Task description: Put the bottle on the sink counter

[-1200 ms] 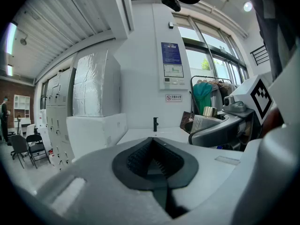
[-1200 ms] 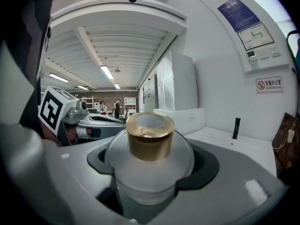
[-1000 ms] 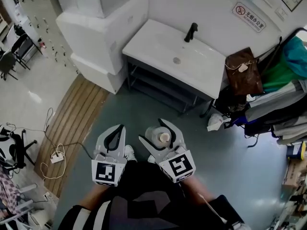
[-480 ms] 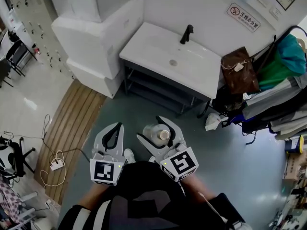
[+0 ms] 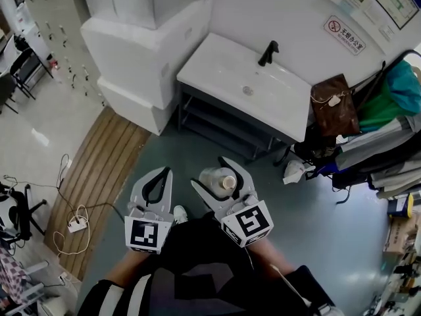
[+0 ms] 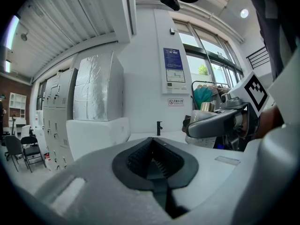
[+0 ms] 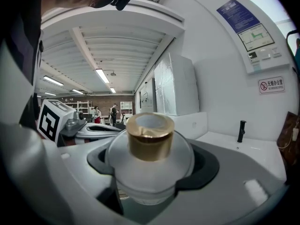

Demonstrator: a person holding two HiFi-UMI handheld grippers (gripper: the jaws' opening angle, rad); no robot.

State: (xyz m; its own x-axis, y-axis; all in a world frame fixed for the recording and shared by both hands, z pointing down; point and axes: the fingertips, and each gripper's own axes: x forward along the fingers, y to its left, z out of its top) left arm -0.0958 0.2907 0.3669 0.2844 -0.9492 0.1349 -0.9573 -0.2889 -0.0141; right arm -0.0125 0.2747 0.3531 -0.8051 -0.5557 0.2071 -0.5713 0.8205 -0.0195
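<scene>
Transport step: right claw [image 5: 212, 175] clamps gold-capped bottle [image 7: 149, 161], left claw [image 5: 162, 176] closed empty; next, approach the sink tabletop [image 5: 214, 61] ahead and lower it there.

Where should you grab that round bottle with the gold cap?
Grab the bottle round its wide frosted belly, below the gold cap, coming from the sides. It stands upright and the cap is narrow, so the fat body gives pads more to hold. The right gripper holds it so.

bottle [image 5: 219, 180] in right gripper [image 5: 223, 179], sink counter [image 5: 217, 64] ahead
</scene>
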